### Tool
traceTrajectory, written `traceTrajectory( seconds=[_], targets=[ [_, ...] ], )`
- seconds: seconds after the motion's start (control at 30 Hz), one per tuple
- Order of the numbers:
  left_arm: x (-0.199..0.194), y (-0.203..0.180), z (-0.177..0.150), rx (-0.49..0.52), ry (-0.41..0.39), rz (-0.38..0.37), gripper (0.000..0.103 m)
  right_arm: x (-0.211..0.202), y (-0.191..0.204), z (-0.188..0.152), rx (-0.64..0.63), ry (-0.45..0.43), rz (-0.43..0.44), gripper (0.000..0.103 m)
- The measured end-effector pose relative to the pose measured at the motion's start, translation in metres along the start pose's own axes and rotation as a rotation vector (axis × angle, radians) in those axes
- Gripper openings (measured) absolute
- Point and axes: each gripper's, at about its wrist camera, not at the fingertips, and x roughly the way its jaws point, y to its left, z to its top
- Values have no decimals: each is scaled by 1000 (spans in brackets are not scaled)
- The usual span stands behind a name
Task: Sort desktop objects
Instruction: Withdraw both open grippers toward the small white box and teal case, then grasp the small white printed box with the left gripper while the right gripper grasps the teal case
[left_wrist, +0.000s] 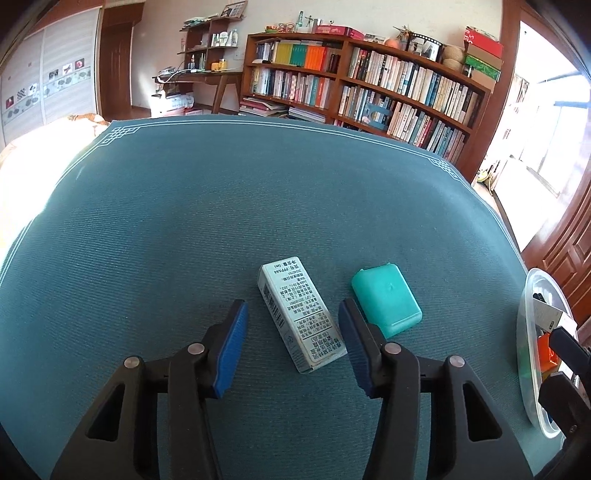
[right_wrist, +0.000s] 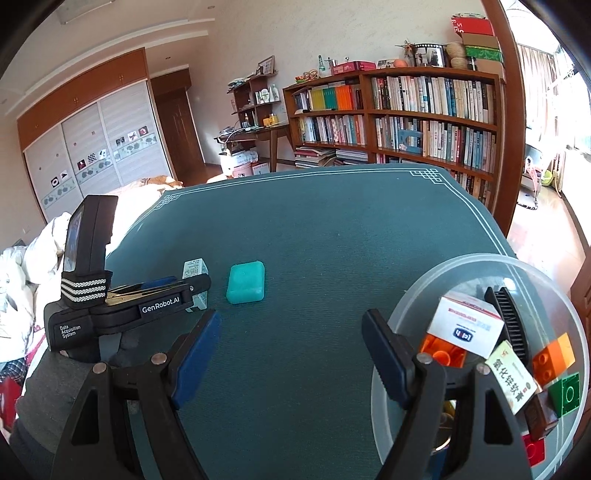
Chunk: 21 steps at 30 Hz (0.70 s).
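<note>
- Left gripper (left_wrist: 293, 345) at the bottom centre of the left wrist view, jaws partly open around the near end of the box (left_wrist: 297, 314); right pad close against the box's near right corner, left pad clear of it with cloth showing between; no firm hold seen.
- Box flat on the bench (left_wrist: 184, 221), long axis slanting from lower right up to upper left, printed face up.
- Green case (left_wrist: 386, 299) just right of the box, flat on the cloth, right finger's tip overlapping its near left edge in the picture; contact not clear.
- Right gripper (right_wrist: 291, 347) at the bottom of the right wrist view, jaws wide open, nothing between them, only bare cloth.
- Clear bowl (right_wrist: 406, 295) at lower right of that view, behind the right finger, holding a white carton (right_wrist: 467, 326), a black comb (right_wrist: 511, 317), a small printed pack (right_wrist: 511, 380), and orange (right_wrist: 554, 356), green (right_wrist: 565, 393) and red (right_wrist: 533, 448) bricks.
- Same bowl at the right edge of the left wrist view, well apart from box and case.
- Farther off, at upper centre and right of both views, a bookcase (left_wrist: 369, 81) full of books beyond the bench's far edge.
</note>
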Motion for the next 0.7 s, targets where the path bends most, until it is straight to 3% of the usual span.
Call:
traceTrajectory(
  seconds=[0.47, 0.7],
  targets=[
    [0, 15, 1, -71, 22, 0, 54, 28, 19, -1, -51, 75, -4, 82],
    [6, 5, 3, -22, 19, 44, 54, 48, 21, -3, -59, 126, -19, 82]
  ],
)
